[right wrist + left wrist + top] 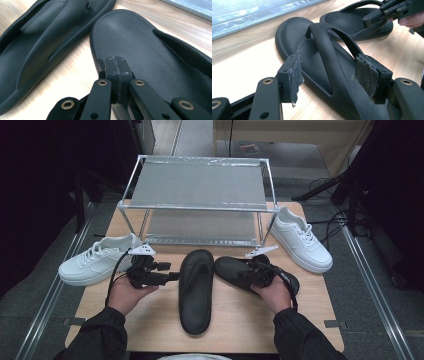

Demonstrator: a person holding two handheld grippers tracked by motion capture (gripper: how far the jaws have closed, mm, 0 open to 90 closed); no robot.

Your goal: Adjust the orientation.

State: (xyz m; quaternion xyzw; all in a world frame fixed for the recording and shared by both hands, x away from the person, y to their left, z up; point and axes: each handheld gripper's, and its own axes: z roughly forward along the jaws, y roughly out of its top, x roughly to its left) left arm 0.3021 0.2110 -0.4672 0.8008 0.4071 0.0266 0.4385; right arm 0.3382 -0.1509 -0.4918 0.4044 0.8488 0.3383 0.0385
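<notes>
Pair of black sandals lying side by side before the shoe rack (200, 185): left gripper (329, 72) gaping wide, straddling the left sandal (196, 290) for a grasp; right gripper (117, 62) resting closed and empty over the right sandal (235, 270).

The high view looks forward and down over the whole desk (225, 320) from the person's side. The left gripper view rides low, close over the middle sandal (329, 65), facing 3 o'clock. The right gripper view sits closer still above the right sandal (150, 50), facing 9 o'clock. All three share both sandals.
</notes>
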